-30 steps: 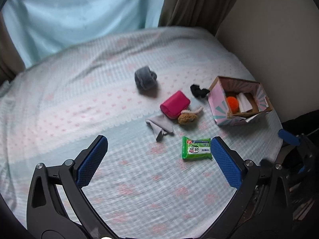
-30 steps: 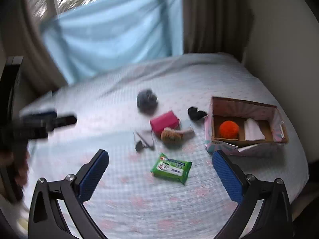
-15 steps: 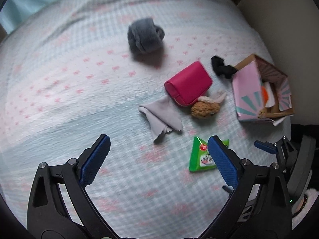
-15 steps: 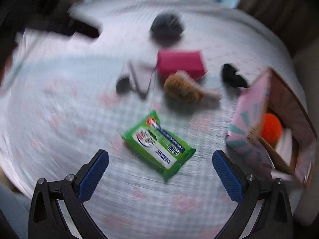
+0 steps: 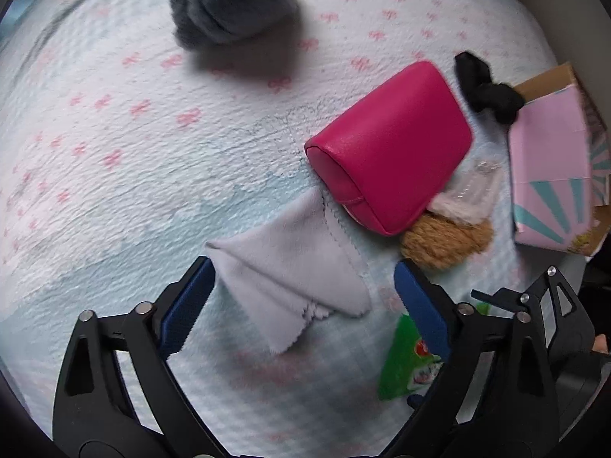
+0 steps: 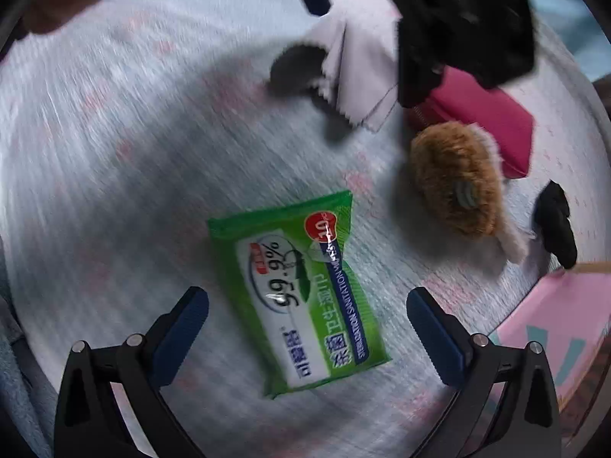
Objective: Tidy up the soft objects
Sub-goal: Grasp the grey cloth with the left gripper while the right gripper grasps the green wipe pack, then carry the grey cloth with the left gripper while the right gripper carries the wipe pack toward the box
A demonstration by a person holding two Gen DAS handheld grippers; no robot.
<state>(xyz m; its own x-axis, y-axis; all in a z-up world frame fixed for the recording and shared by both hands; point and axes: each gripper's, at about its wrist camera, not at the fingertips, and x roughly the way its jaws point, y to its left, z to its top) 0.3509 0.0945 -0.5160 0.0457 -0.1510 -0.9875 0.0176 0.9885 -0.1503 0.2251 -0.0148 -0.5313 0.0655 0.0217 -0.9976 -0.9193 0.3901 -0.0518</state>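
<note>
My left gripper (image 5: 303,305) is open and low over a folded grey cloth (image 5: 294,263), which lies between its fingers on the bed. My right gripper (image 6: 307,330) is open and low over a green wet-wipes pack (image 6: 301,294), which also shows in the left wrist view (image 5: 406,362). A pink pouch (image 5: 393,145), a brown furry brush (image 5: 446,240), a black sock (image 5: 487,91) and a grey fluffy bundle (image 5: 233,0) lie beyond. The pink cardboard box (image 5: 553,168) stands at the right.
Everything lies on a pale blue bedspread (image 5: 114,152) with pink marks. The left gripper's black body (image 6: 458,19) fills the top of the right wrist view. The bed's edge runs close behind the box on the right.
Both grippers have dropped and moved forward. The left one has closed in on the grey cloth and the right one on the wipes pack. Both stay open.
</note>
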